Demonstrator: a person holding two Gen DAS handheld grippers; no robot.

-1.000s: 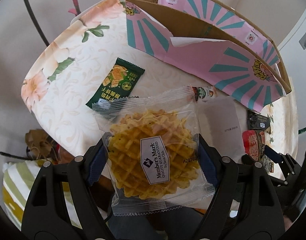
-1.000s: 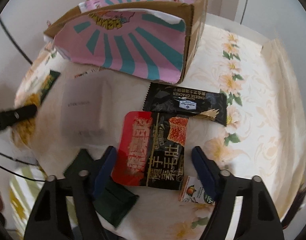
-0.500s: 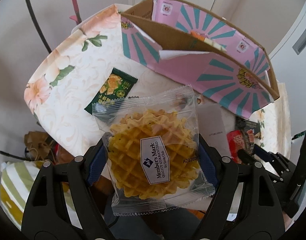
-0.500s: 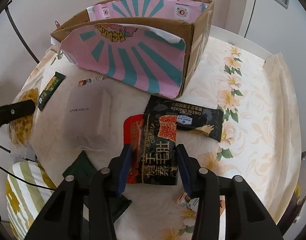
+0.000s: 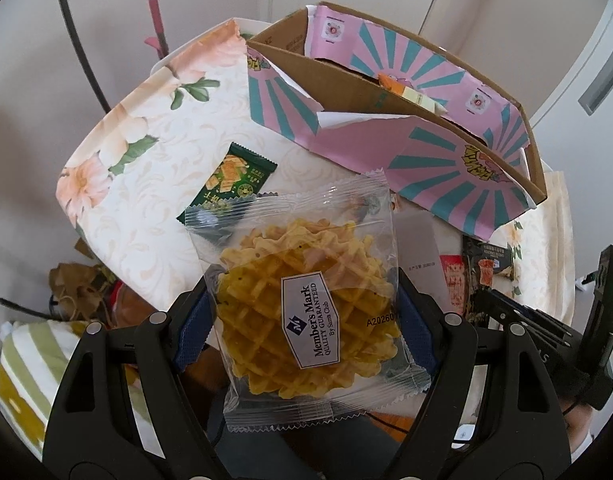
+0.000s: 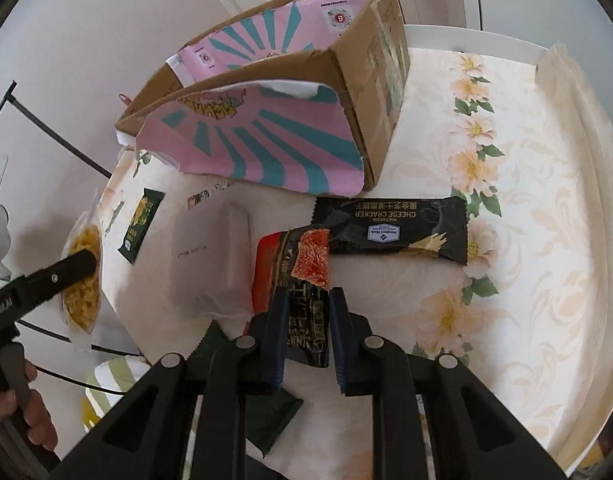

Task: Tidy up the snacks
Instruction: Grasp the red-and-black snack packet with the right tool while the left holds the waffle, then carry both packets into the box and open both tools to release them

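Observation:
My left gripper (image 5: 302, 320) is shut on a clear waffle packet (image 5: 302, 304) labelled Member's Mark and holds it in the air, short of the table's near edge. The pink and teal cardboard box (image 5: 446, 152) stands open at the back of the table; it also shows in the right wrist view (image 6: 266, 140). My right gripper (image 6: 306, 320) is shut on a red and black snack packet (image 6: 302, 276), squeezed and lifted a little off the floral tablecloth (image 6: 526, 240). The left gripper and waffle packet (image 6: 82, 280) show at that view's left.
A green cracker packet (image 5: 230, 180) lies on the table's left part. A black cheese cracker packet (image 6: 394, 228) lies in front of the box. A white packet (image 6: 210, 256) lies in the middle. A dark green packet (image 6: 270, 416) lies under my right gripper.
My right gripper has shut on the red and black packet and lifted it, folding it narrow. My left gripper has risen and pulled back with the waffle packet, so the box's inside shows.

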